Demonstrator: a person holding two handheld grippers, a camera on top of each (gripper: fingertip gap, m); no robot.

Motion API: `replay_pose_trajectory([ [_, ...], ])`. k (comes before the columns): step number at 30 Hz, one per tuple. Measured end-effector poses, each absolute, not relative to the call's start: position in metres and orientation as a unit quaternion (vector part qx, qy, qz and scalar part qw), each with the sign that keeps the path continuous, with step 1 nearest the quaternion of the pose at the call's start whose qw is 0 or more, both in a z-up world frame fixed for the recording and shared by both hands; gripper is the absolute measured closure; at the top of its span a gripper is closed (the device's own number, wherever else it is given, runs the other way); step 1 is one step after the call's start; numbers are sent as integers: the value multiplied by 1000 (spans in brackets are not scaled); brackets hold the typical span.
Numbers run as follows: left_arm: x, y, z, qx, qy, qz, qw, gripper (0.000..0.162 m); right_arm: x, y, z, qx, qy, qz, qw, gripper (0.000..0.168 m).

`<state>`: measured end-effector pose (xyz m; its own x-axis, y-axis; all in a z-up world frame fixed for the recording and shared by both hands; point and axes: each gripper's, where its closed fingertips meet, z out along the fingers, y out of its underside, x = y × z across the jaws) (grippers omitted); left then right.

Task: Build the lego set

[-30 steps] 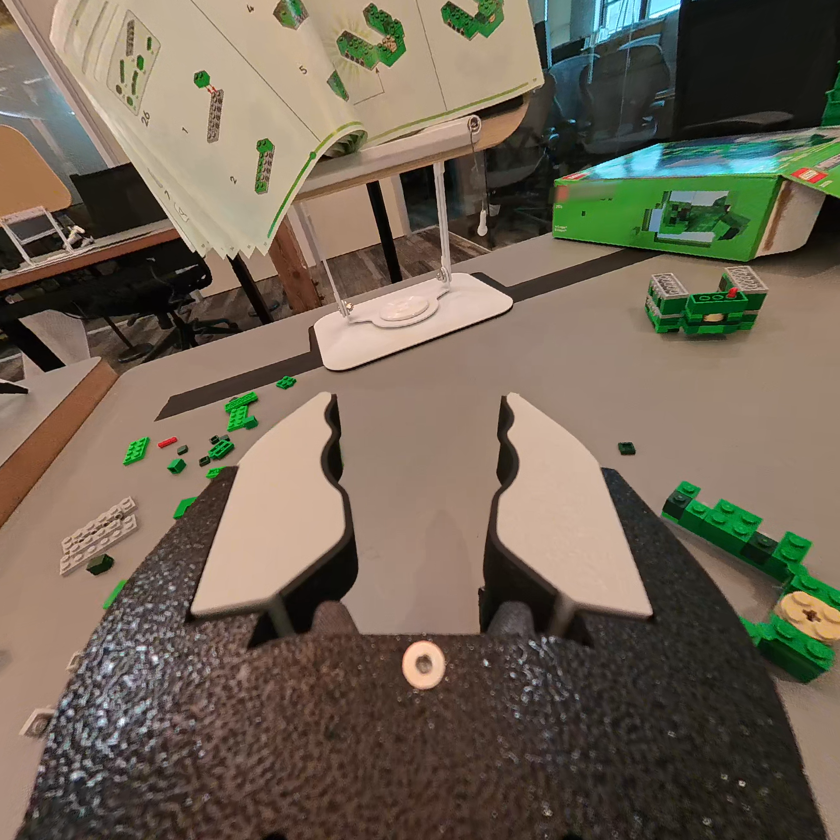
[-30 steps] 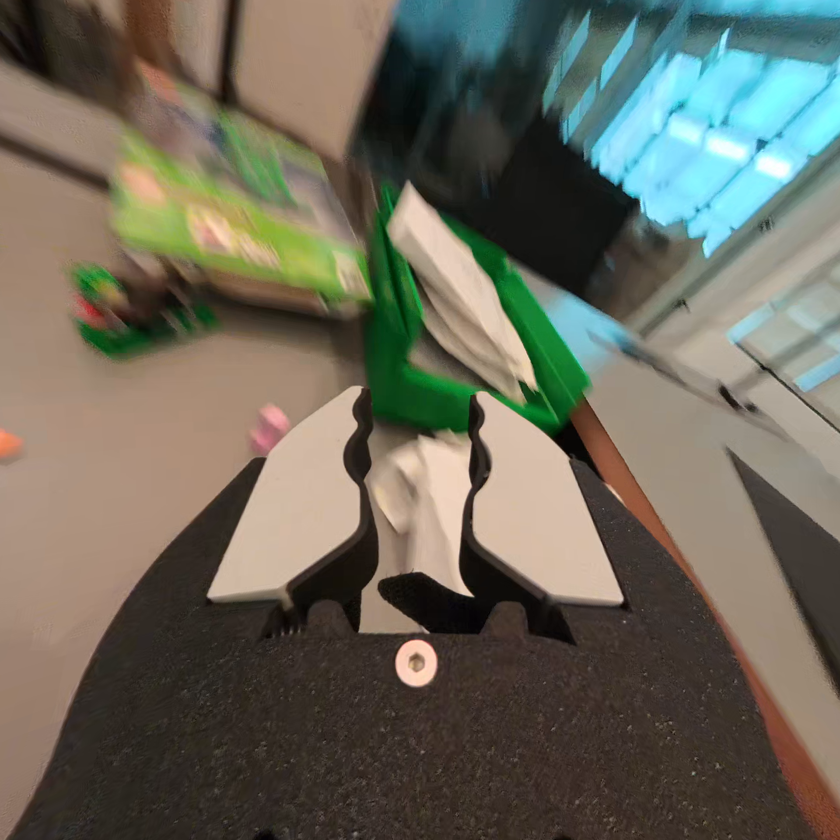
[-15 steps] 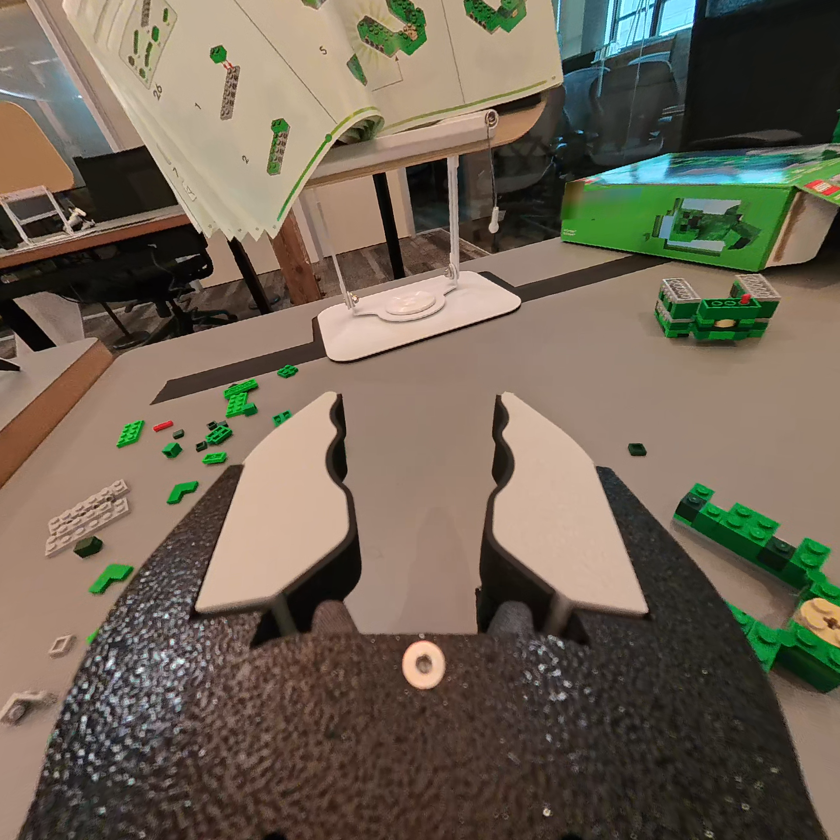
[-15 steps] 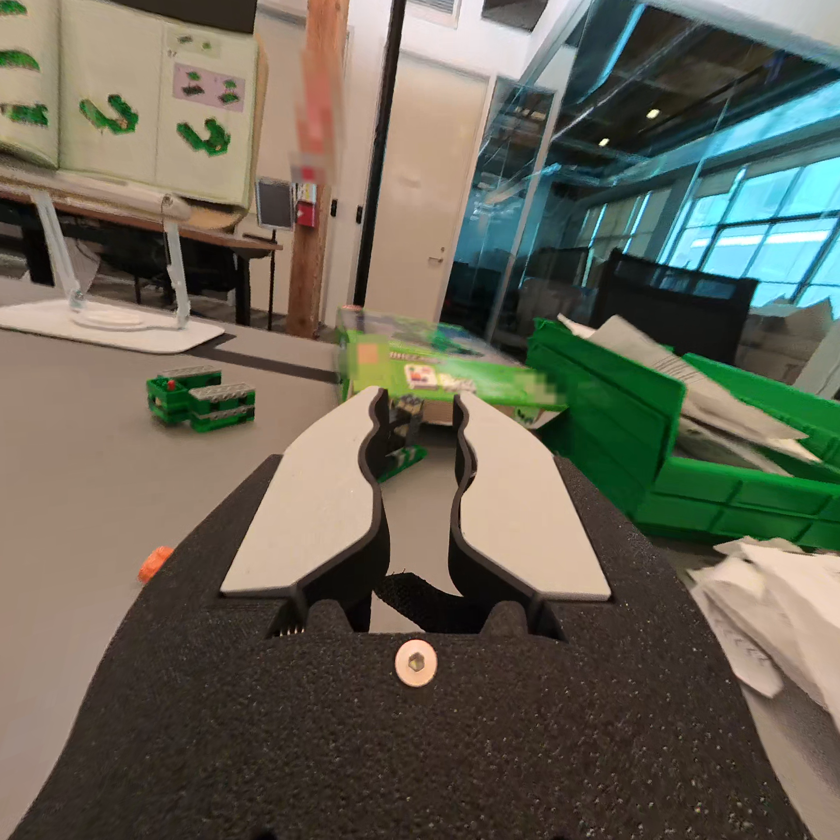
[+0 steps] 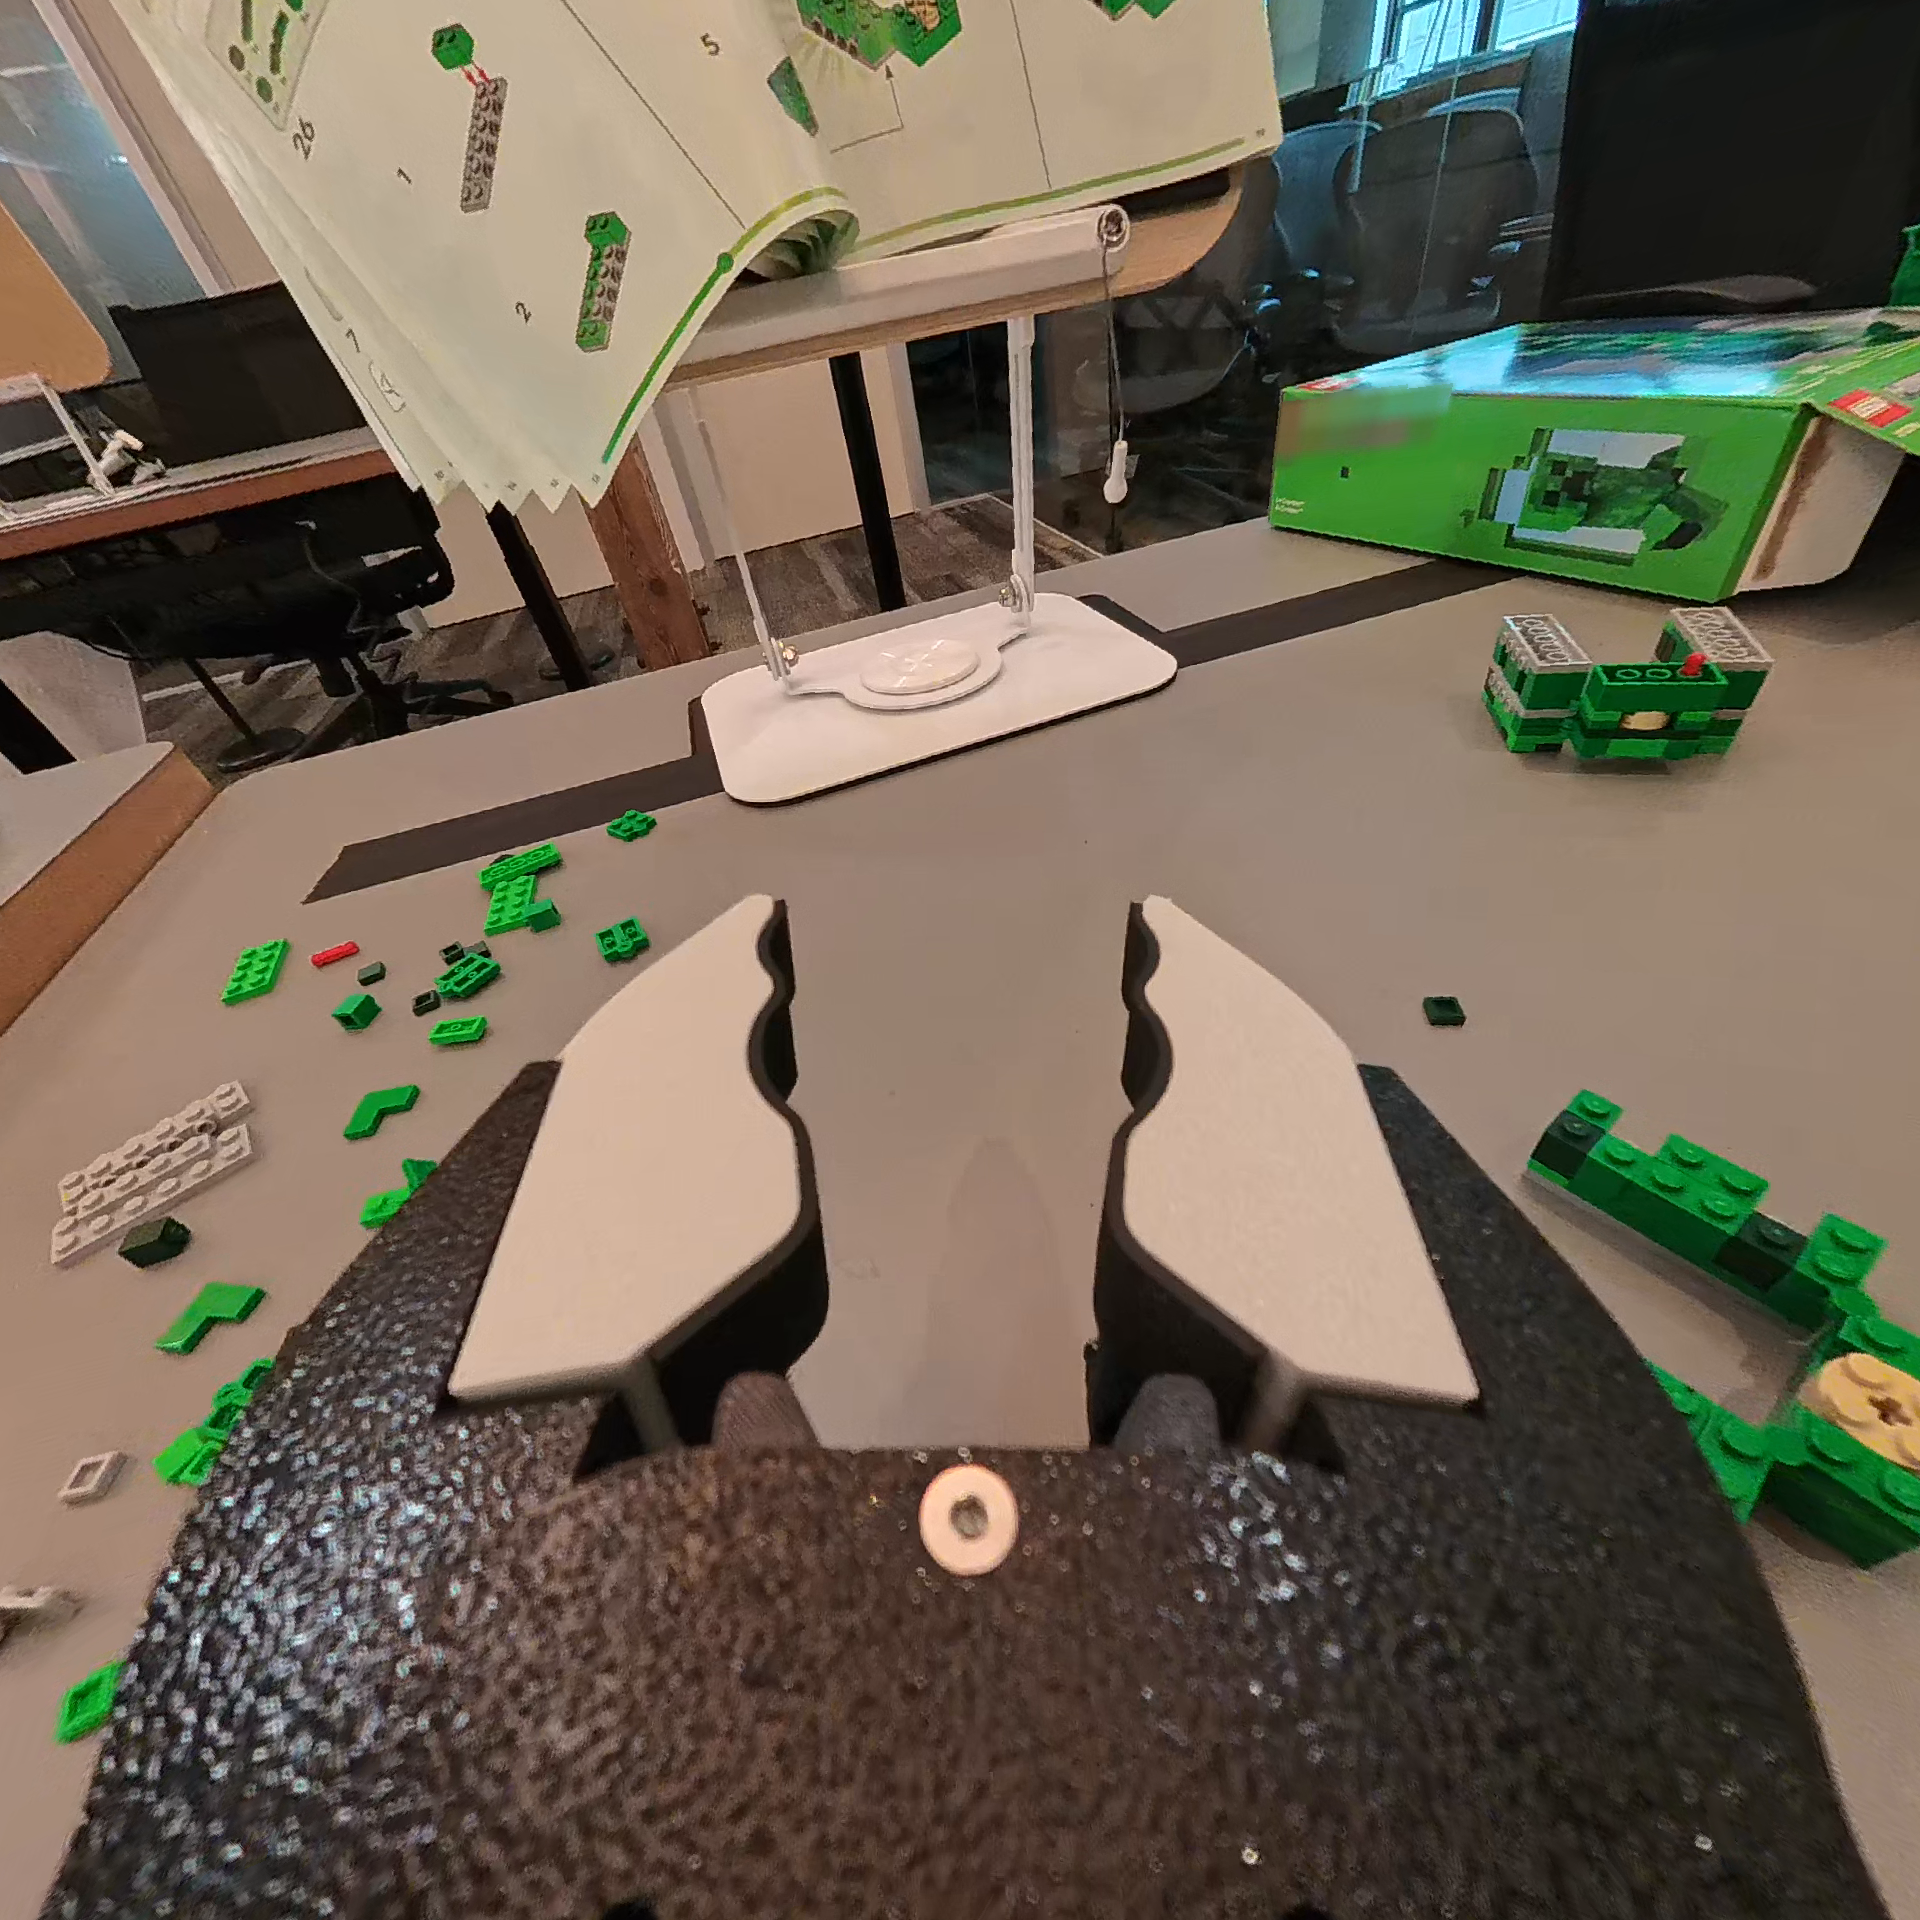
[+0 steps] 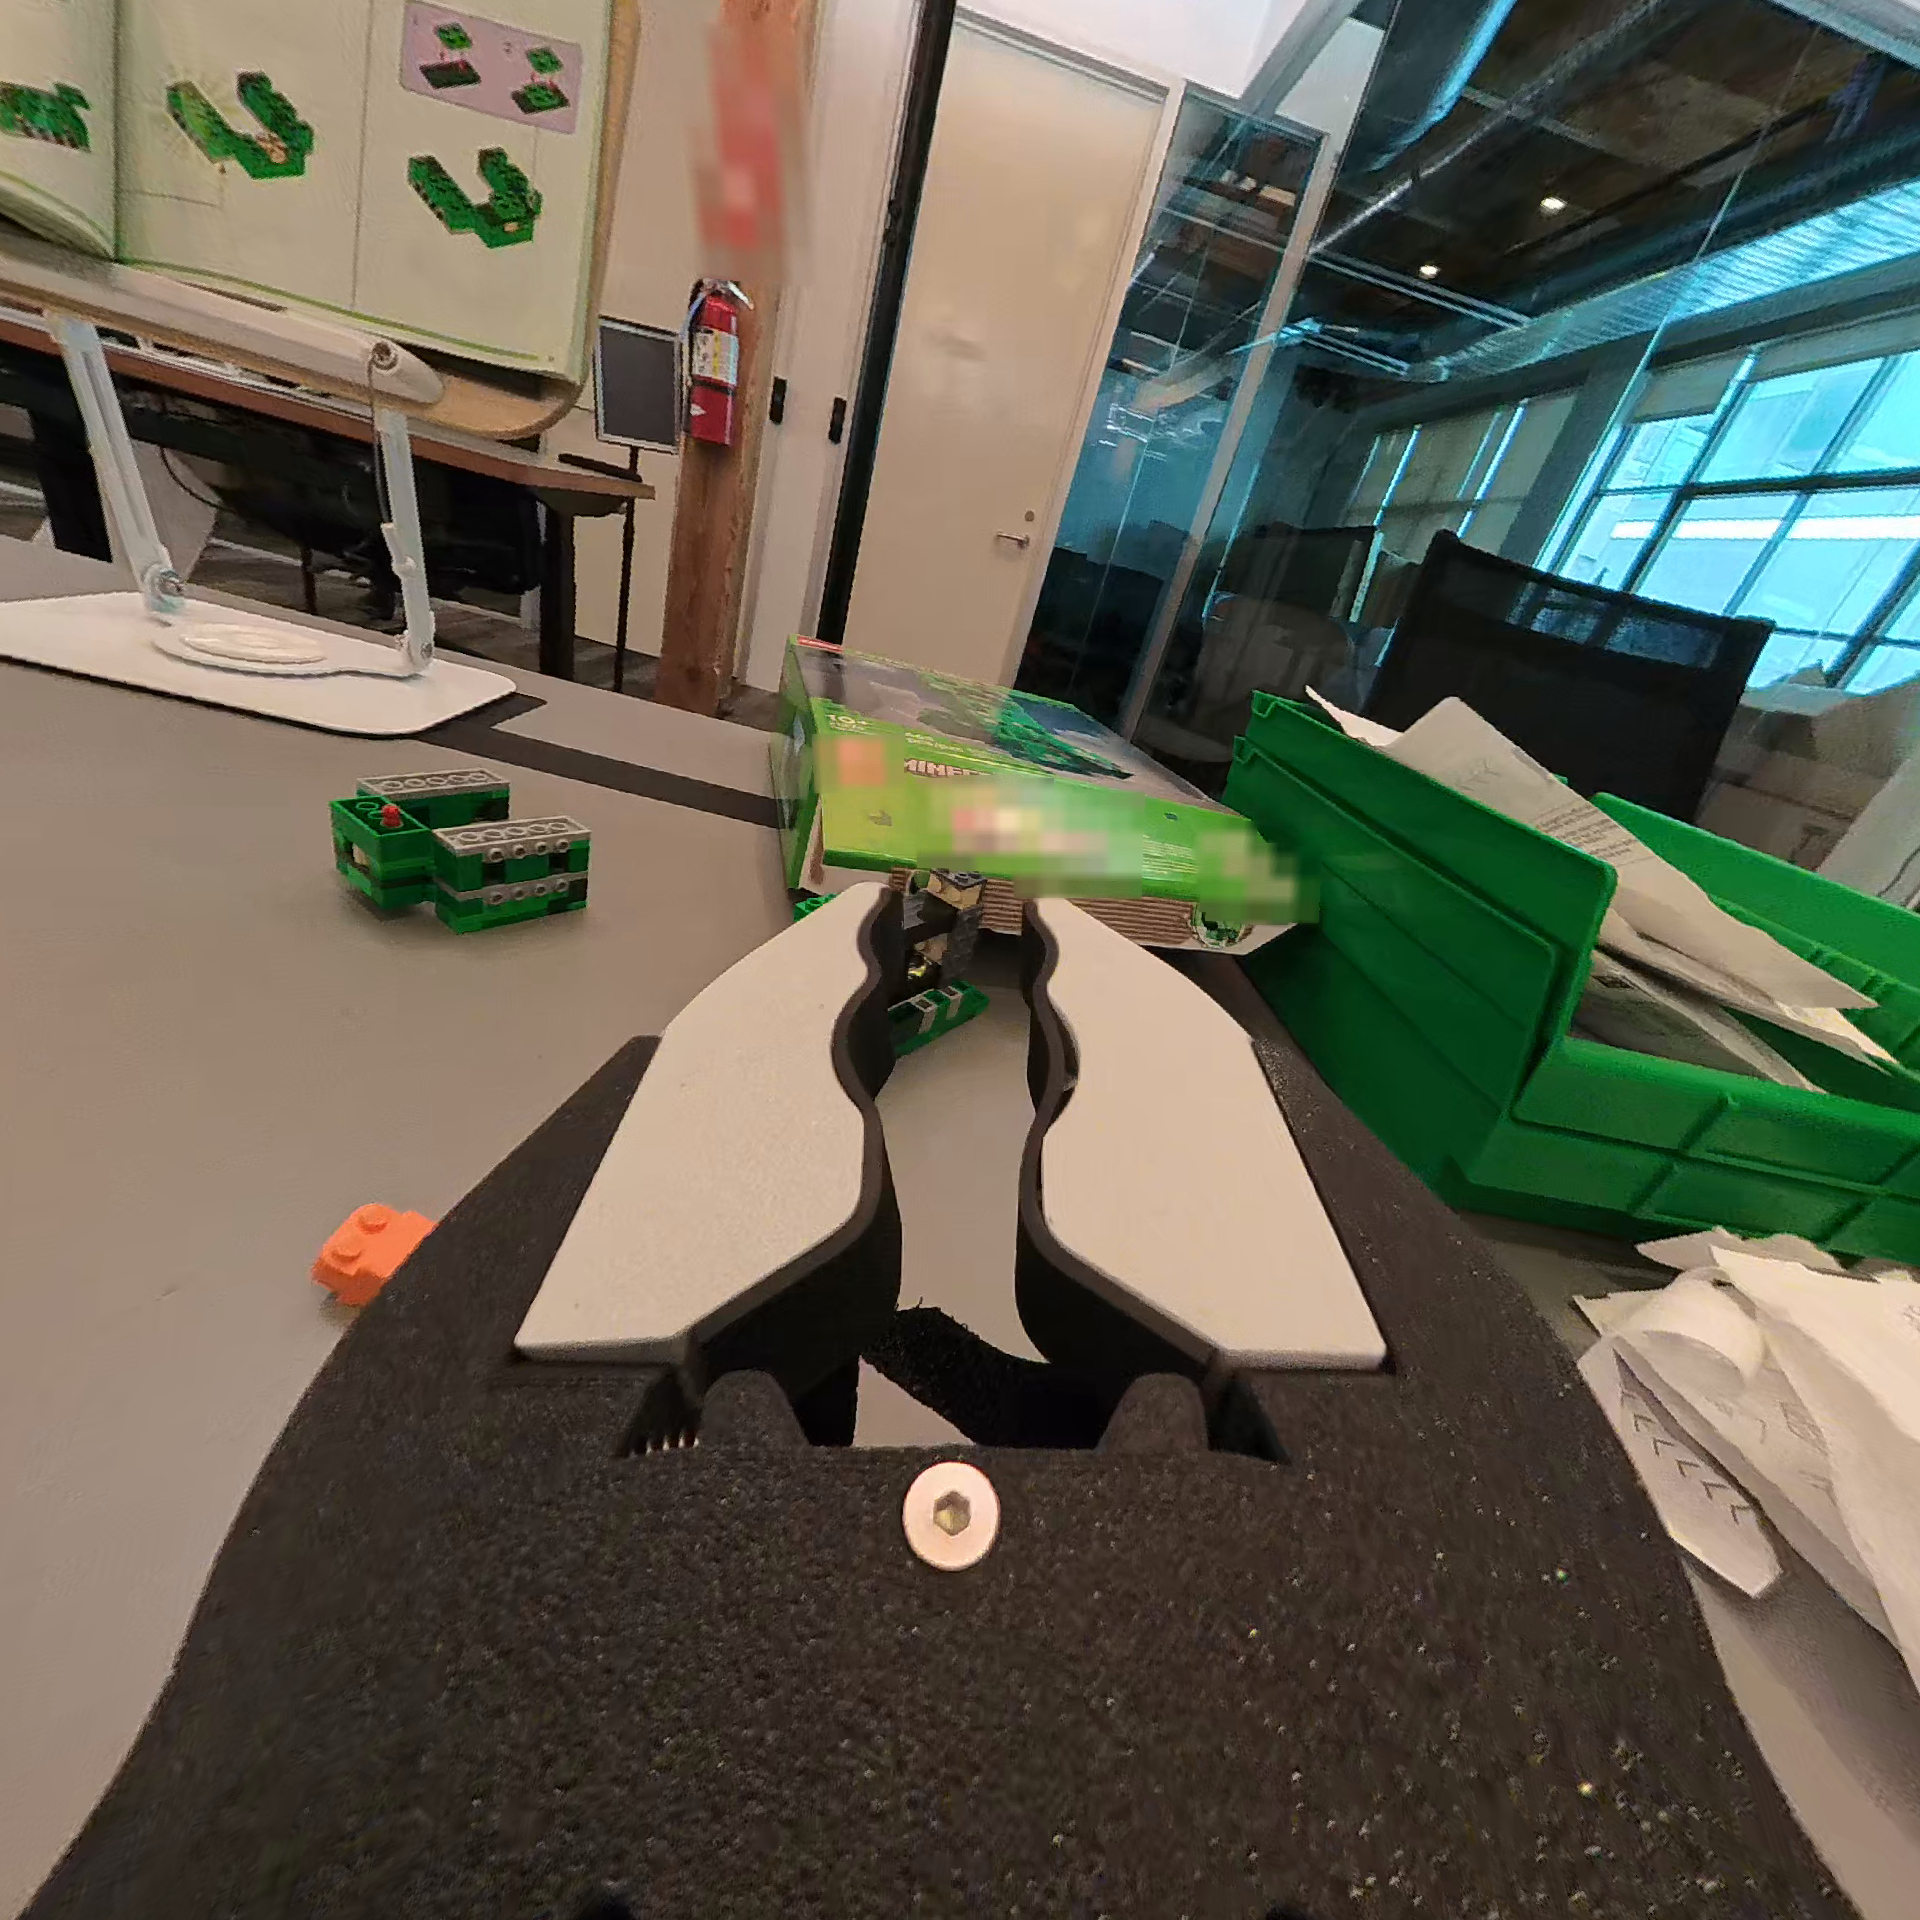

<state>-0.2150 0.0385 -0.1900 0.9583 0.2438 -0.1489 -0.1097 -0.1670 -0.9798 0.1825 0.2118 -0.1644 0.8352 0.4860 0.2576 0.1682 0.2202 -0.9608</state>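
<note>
My left gripper (image 5: 956, 925) is open and empty, held above the grey table (image 5: 956, 831). Loose green pieces (image 5: 457, 977) and grey plates (image 5: 156, 1164) lie to its left. A curved green assembly (image 5: 1714, 1226) with a tan round piece (image 5: 1870, 1403) lies to its right. A green and grey block build (image 5: 1621, 686) stands at the far right and also shows in the right wrist view (image 6: 462, 852). My right gripper (image 6: 956, 925) is open with a narrow gap. A small grey and green build (image 6: 935, 966) stands on the table just beyond its fingertips, partly hidden by the left finger.
The open instruction booklet (image 5: 727, 104) rests on a white stand (image 5: 935, 686) at the back. The green set box (image 6: 997, 821) lies behind the small build. Green bins (image 6: 1507, 1039) with papers and crumpled paper bags (image 6: 1766, 1403) fill the right. An orange piece (image 6: 369, 1247) lies at the left. Across from one pair of fingers to the other is roughly 45 cm.
The right view swung from the green bins to face the box and small build, then steadied. The left gripper drew back slightly, showing more loose pieces on the left. Both jaws kept their width.
</note>
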Motion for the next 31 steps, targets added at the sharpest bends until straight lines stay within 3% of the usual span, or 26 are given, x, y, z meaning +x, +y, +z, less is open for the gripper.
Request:
replay_pose_trajectory([
  [31,-212,40,-193,-758,-35,136,637,103,210,219,-159,-623,-202,105,748,150],
])
